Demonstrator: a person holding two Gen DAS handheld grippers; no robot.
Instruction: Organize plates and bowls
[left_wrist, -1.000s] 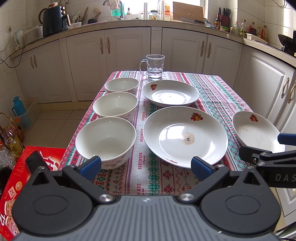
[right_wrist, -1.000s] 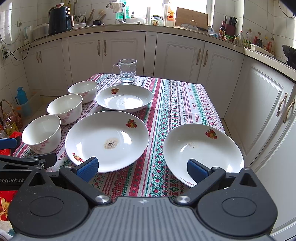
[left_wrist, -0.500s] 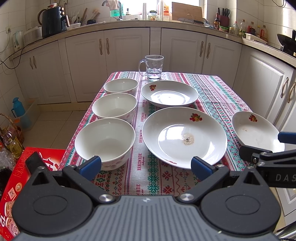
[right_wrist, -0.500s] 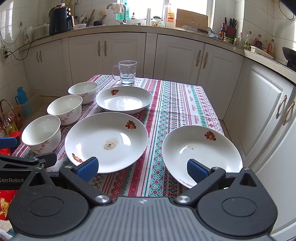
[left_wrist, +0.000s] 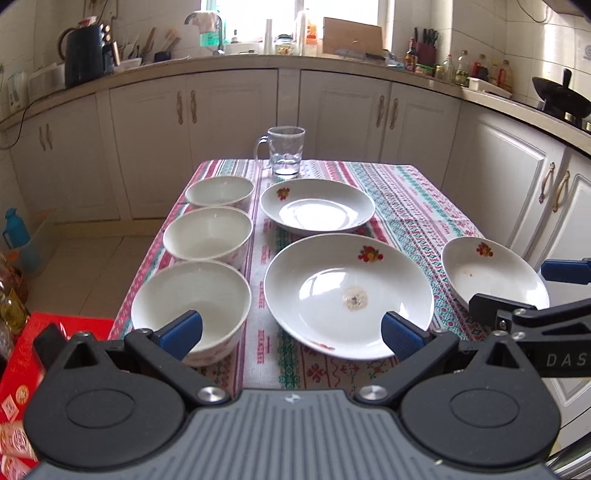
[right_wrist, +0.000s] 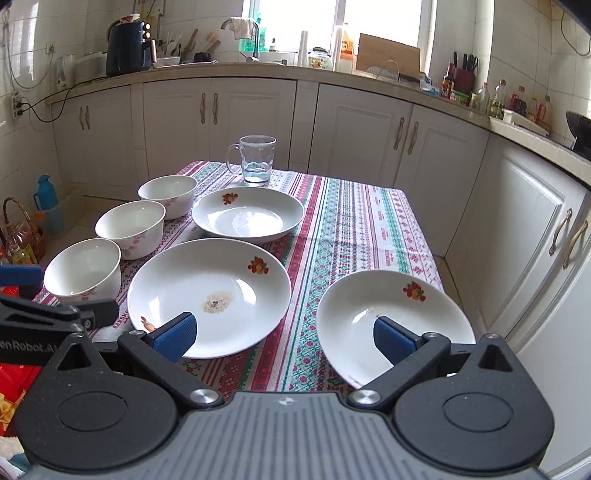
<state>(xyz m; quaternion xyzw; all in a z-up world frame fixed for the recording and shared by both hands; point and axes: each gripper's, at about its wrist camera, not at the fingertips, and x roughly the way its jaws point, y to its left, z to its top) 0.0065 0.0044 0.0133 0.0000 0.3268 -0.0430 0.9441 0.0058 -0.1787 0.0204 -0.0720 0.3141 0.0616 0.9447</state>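
Observation:
Three white bowls stand in a column on the table's left: the near bowl (left_wrist: 192, 302) (right_wrist: 83, 269), the middle bowl (left_wrist: 208, 236) (right_wrist: 131, 225) and the far bowl (left_wrist: 219, 190) (right_wrist: 168, 190). A large plate (left_wrist: 347, 295) (right_wrist: 210, 291) with a food stain lies in the middle, and a far plate (left_wrist: 317, 206) (right_wrist: 249, 214) sits behind it. A third plate (left_wrist: 491, 273) (right_wrist: 391, 321) rests at the near right edge. My left gripper (left_wrist: 291, 330) is open in front of the near bowl and large plate. My right gripper (right_wrist: 284, 334) is open in front of the large and right plates. Neither holds anything.
A glass mug (left_wrist: 286, 151) (right_wrist: 256, 158) stands at the table's far end. The patterned tablecloth (right_wrist: 362, 229) is bare on the far right. White cabinets ring the table. On the floor to the left are a red box (left_wrist: 22, 369), a blue bottle (left_wrist: 14, 229) and a basket (right_wrist: 22, 236).
Both grippers have edged a little forward toward the table's near edge, so the dishes sit slightly lower in each view. Both stay open, and no dish has moved.

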